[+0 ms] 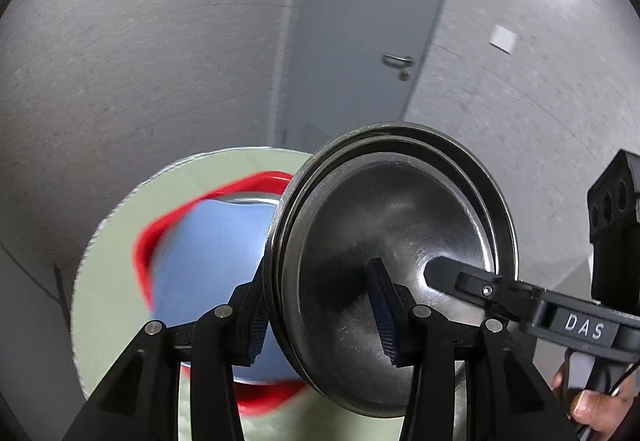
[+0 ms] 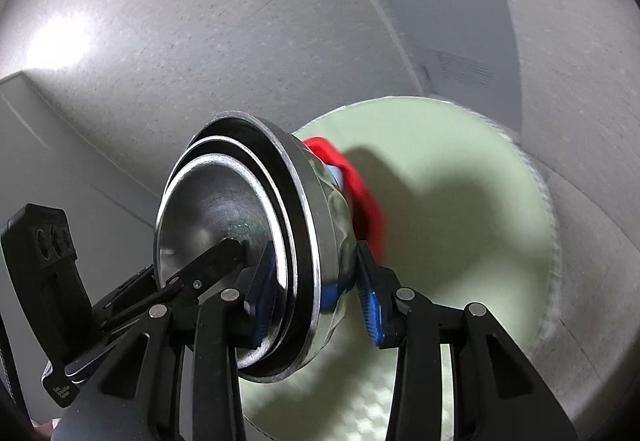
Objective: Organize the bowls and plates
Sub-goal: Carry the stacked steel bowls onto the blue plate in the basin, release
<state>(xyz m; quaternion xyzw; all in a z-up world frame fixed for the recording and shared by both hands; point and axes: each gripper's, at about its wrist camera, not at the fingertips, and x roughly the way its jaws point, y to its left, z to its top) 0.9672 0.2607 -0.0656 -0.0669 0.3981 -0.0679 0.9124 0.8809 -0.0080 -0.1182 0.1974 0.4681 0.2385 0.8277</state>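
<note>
A stack of nested steel bowls (image 1: 392, 269) is tipped on edge and held in the air above a round pale-green table (image 1: 120, 281). My left gripper (image 1: 320, 317) is shut on the stack's rim, one finger inside, one outside. My right gripper (image 2: 320, 289) is shut on the same stack (image 2: 248, 241) from the other side. Each gripper shows in the other's view: the right one (image 1: 480, 285), the left one (image 2: 208, 265). Behind the bowls lie a blue plate (image 1: 216, 261) and a red plate (image 1: 160, 233), both blurred.
Grey concrete walls and a grey door (image 1: 360, 41) stand behind the table. The table's far edge (image 2: 548, 201) drops to the floor. A hand (image 1: 596, 409) holds the right gripper's handle.
</note>
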